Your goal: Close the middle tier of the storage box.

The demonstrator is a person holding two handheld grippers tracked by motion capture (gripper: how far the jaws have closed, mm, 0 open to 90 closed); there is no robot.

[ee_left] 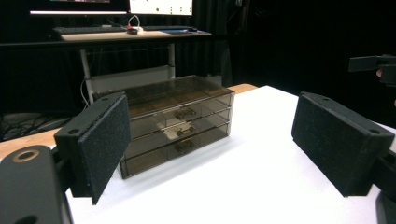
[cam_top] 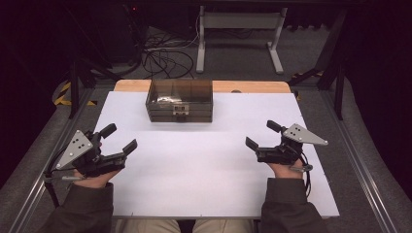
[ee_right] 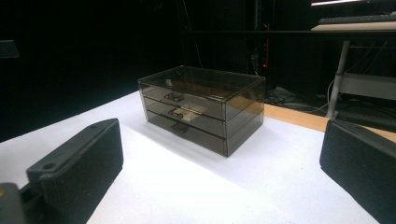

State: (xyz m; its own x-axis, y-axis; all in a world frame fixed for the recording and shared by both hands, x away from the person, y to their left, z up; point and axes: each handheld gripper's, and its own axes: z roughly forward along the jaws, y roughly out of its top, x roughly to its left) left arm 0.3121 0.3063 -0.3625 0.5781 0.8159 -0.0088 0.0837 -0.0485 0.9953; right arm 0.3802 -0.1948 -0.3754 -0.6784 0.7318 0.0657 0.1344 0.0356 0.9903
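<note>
Nearest the person, the left gripper (cam_top: 118, 139) and right gripper (cam_top: 263, 135) rest low on the white table (cam_top: 204, 170), jaws spread wide, holding nothing. Farther back, near the far edge, stands the smoky drawer box (cam_top: 180, 100), well apart from both. The gripper views show its three handled drawers (ee_left: 184, 131); from above, the contents blur.

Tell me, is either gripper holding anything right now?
Nothing is held. The left gripper and right gripper are both open above the table, apart from the drawer box.
</note>
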